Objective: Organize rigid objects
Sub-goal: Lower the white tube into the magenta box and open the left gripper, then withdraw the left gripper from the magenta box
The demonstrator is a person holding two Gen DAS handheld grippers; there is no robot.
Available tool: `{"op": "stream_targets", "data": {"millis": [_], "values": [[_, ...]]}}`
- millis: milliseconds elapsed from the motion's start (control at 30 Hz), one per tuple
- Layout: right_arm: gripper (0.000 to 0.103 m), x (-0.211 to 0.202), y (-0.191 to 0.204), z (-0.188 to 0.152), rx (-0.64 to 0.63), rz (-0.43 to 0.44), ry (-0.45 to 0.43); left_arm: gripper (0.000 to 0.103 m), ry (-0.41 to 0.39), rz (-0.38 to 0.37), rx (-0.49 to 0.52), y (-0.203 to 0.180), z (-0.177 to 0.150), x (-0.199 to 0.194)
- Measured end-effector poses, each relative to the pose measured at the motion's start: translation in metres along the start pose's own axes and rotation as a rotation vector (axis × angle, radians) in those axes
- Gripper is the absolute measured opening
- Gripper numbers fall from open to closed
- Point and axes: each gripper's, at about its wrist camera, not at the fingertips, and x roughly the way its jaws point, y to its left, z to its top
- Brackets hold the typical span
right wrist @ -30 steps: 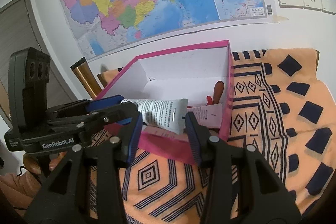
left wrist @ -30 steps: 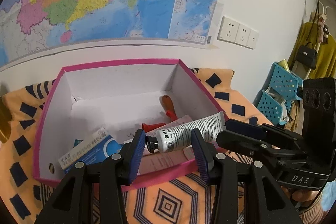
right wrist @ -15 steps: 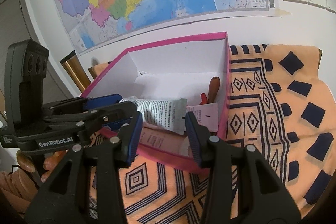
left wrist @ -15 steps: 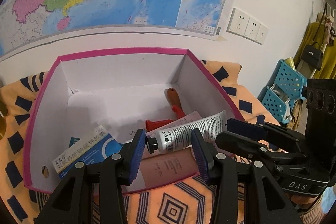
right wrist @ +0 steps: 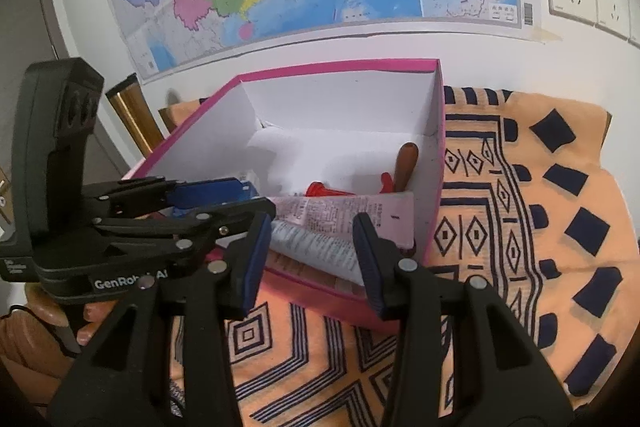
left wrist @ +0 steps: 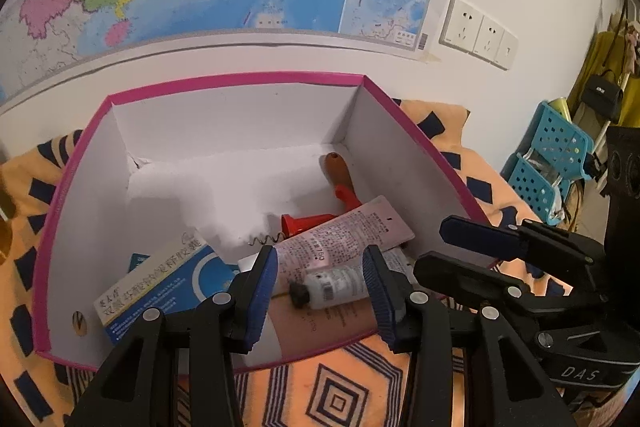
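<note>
From the left wrist view, the white tube [left wrist: 340, 285] lies inside the pink-rimmed box [left wrist: 240, 79], against its near wall, long axis running crosswise, black cap toward the box's left. The left gripper [left wrist: 322, 297] straddles the cap end; its jaws are opening and the pads look clear of the tube.

From the right wrist view, the tube [right wrist: 316, 247] lies in the box [right wrist: 340, 66] by its near wall, between the right gripper [right wrist: 310, 261] fingers. Its jaws stand apart, and I cannot tell whether they pinch the tube's flat end. The left gripper [right wrist: 252, 199] reaches in across the box's left wall.
</note>
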Motion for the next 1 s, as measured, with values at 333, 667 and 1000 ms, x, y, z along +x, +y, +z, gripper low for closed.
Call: {"op": "stream_targets", "data": {"millis": [333,667,1000], "values": [[0.082,-0.037,0.017,-0.024,-0.054,-0.045,-0.121,0.103,-0.237,0.109,0.047,0.004,-0.039,-0.071],[0.103,-0.030,0.045,-0.067,-0.077,-0.153,-0.100,0.103,-0.190,0.279,-0.043,0.023,-0.087,-0.078],[0.103,-0.023,0.059,-0.084,-0.080,-0.136,-0.062,0.103,-0.151,0.326,-0.080,0.027,-0.109,-0.075]]}}
